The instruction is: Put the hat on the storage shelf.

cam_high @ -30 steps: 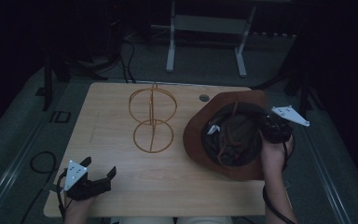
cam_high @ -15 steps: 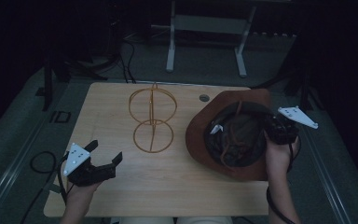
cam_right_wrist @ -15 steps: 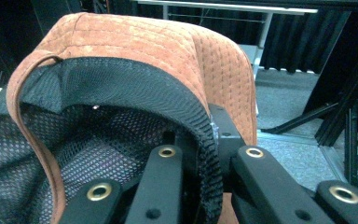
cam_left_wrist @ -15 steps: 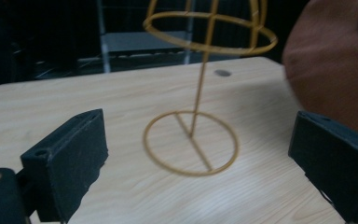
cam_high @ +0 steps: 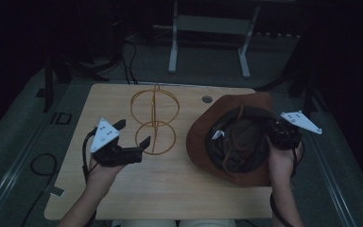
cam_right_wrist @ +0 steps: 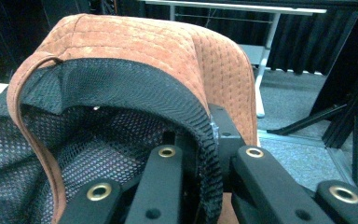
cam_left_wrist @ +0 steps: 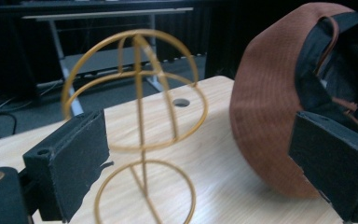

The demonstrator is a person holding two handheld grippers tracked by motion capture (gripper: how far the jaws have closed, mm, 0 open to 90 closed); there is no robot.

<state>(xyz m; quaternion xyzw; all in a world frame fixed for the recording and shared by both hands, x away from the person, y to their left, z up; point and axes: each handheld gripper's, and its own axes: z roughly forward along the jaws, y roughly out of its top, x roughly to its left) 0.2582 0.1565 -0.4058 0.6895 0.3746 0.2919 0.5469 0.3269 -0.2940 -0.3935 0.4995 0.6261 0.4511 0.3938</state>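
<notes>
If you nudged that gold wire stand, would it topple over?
Probably quite easily. The wire stand is thin hoops on one upright rod, so it looks light. Its ring base on the table seems no wider than the top globe, so a push up high would likely tip it.

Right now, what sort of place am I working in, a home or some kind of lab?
Most likely a lab or recording studio, not a home. A bare wooden table stands among dark curtains, cables trail over the grey floor, and a metal stand sits behind it.
</notes>
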